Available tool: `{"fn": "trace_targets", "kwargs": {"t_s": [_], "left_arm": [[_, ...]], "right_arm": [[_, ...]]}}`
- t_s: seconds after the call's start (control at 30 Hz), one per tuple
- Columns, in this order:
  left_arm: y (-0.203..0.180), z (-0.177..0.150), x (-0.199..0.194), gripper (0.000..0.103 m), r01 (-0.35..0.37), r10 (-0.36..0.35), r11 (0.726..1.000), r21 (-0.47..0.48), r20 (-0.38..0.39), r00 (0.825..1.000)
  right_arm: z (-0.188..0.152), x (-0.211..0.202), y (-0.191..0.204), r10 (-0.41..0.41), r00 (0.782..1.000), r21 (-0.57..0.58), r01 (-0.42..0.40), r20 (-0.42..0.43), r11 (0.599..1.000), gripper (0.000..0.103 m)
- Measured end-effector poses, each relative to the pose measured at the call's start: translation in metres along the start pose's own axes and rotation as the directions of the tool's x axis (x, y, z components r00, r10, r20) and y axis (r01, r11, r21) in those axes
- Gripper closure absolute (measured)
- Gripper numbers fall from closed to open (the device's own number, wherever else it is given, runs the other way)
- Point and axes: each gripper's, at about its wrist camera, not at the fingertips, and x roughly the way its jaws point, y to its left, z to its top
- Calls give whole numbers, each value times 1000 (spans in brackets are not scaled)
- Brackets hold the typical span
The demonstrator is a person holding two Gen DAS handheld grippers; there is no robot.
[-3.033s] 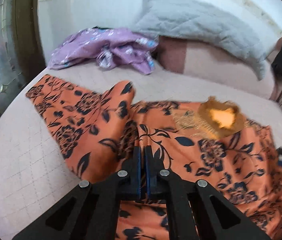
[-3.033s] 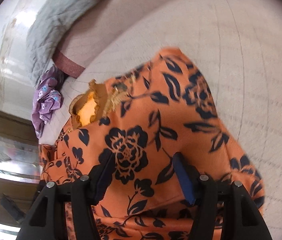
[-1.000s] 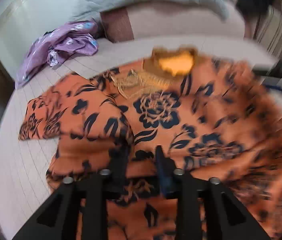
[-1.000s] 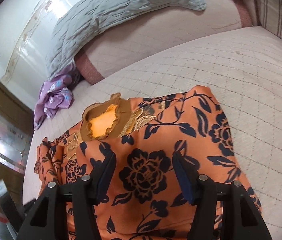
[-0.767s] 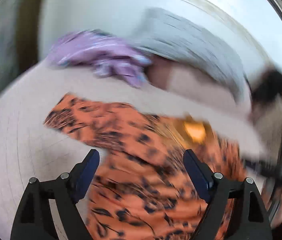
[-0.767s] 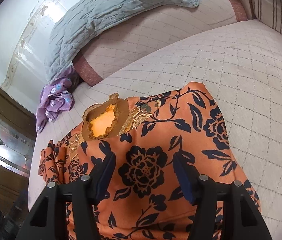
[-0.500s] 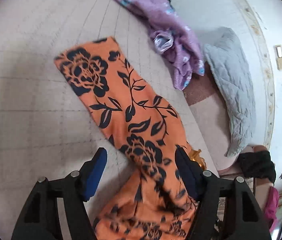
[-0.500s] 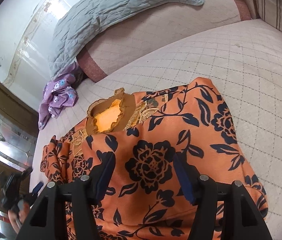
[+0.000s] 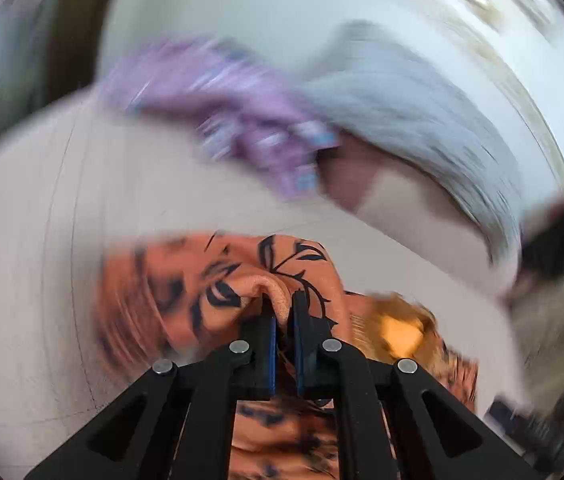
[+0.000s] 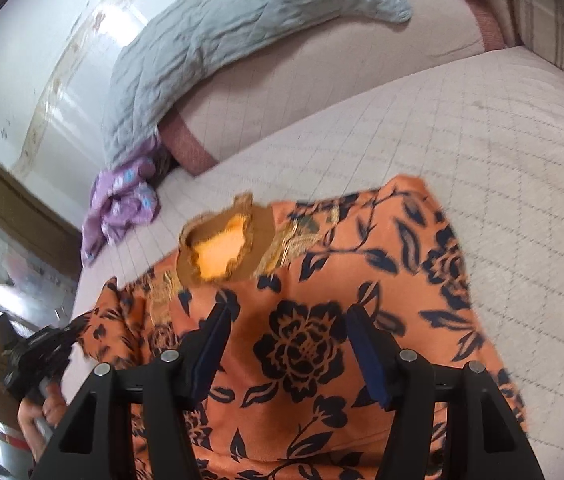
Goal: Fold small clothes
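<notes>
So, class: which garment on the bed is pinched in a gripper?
The orange floral garment, pinched by the left gripper; the purple one lies untouched.

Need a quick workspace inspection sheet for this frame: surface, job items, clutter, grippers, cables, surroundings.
Surface: quilted bed cover, pale, mostly bare.
Job's things: orange floral garment spread out; its sleeve bunched.
Clutter: purple garment crumpled near the headboard; grey quilted pillow leaning behind it.
Grippers: left gripper shut on a fold of the sleeve; right gripper open over the garment, pads not pressing it.
Cables: nothing seen.
Surroundings: white wall; left view heavily blurred.
</notes>
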Motion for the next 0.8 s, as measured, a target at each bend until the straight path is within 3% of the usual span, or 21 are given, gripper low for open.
{"fn": "trace_targets", "kwargs": {"t_s": [0.03,0.1,0.17,0.23,0.27,0.3,0.33,0.4,0.47,0.5,0.53,0.67,0.73,0.8], "left_arm": [[-30,-4,-12,97,-14,12,995,99,19,1000],[-88,-20,-29,97,-20,8,960,280,43,999],[-147,-52,-41,96,-9,-11,879,477,40,999],[-210,-99,-35,92,-25,8,734,679,28,1000],[-226,-119,-33,74,-26,23,671,741,14,1000],[-240,-145,-26,46,-23,45,602,798,-6,999],[-251,-172,-19,35,-25,79,535,844,-20,997],[-253,-219,-13,31,-51,130,421,906,-5,991],[-244,-237,-20,31,-105,128,365,925,62,990],[-231,-237,-28,31,-124,120,382,916,84,989],[-221,-231,-34,31,-124,116,417,900,83,990],[-153,-160,-51,31,-147,117,699,699,90,989],[-110,-121,-49,31,-193,168,814,548,96,981],[-62,-95,-38,31,-216,203,886,409,77,976]], "right_arm": [[3,-4,-4,3,1000,11,-3,10,1000,40],[8,-17,-13,-3,999,30,2,34,1000,40],[12,-28,-23,-7,998,51,4,56,999,39],[16,-41,-36,-8,997,79,1,83,997,40],[18,-47,-42,-12,995,89,3,96,996,39],[20,-54,-49,-18,994,99,7,112,995,39],[22,-59,-55,-23,992,104,10,127,995,39],[24,-70,-67,-45,986,113,27,160,993,33],[26,-76,-75,-48,984,123,27,172,992,28],[26,-76,-76,-41,985,122,21,166,992,28],[26,-75,-76,-34,987,117,16,158,993,28],[23,-62,-60,15,997,52,-19,76,998,28],[19,-50,-53,6,1000,27,-7,27,1000,28],[13,-36,-50,-25,999,7,25,-23,1000,28]]}}
